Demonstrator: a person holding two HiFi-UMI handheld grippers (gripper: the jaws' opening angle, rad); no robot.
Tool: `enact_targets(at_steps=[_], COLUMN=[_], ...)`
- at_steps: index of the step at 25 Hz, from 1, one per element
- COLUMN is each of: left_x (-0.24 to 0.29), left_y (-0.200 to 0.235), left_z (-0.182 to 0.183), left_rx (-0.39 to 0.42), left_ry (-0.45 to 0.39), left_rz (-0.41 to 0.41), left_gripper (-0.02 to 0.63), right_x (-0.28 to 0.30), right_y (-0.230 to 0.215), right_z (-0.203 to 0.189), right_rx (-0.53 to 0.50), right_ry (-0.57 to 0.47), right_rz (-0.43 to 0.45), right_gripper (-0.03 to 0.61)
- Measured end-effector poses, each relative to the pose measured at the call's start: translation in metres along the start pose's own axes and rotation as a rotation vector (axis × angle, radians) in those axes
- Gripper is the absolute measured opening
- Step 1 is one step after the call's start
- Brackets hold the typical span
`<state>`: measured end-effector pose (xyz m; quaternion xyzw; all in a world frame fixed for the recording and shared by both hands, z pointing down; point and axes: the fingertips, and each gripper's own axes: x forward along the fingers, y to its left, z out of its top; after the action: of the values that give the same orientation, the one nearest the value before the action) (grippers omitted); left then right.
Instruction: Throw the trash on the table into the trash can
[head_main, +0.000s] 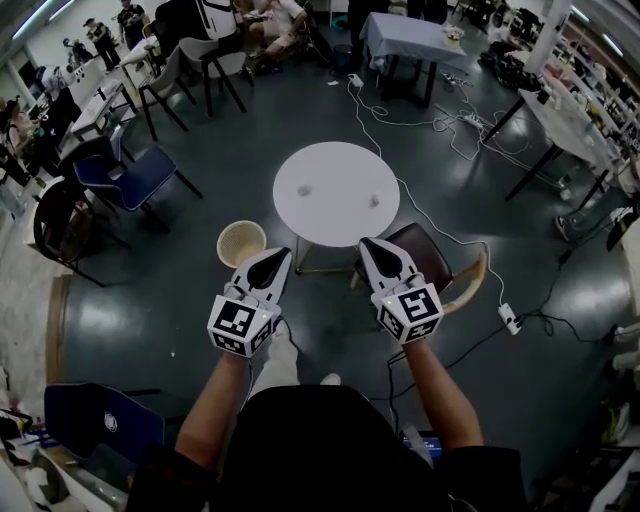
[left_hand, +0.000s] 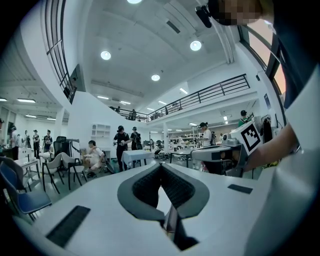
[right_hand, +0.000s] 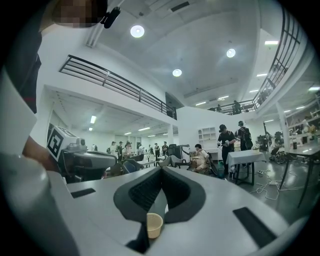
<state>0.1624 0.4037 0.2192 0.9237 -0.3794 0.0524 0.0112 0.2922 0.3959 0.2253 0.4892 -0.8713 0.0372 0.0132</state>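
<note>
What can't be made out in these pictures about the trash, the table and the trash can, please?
- Two bits of trash on the round table, head view: too small to identify.
- Trash can, head view: too small to see whether anything is inside.
- Both gripper views: the shut left gripper and right gripper hide the tabletop behind their own jaws.

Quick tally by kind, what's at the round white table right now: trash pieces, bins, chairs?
Round white table: 1
Small pale trash pieces on it: 2
Beige round trash can on the floor: 1
Brown padded chair beside the table: 1
Total: 5
</note>
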Motion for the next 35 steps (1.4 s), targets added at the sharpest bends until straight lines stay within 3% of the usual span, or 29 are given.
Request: enact_targets(at_steps=[16, 35], left_x=[0.065, 0.120], left_y=[0.116, 0.285], left_z=[-0.012, -0.036], left_rx=[-0.023, -0.086], left_ry=[0.012, 0.052], left_rz=[-0.030, -0.114], left_gripper=[0.015, 0.015], right_x=[0.124, 0.290], right_y=[-0.035, -0.056], right_z=[-0.012, -0.029], right_rx=[0.008, 0.005], right_ry=[0.043, 0.158], right_rz=[-0.035, -0.127], right_gripper=[0.015, 0.015])
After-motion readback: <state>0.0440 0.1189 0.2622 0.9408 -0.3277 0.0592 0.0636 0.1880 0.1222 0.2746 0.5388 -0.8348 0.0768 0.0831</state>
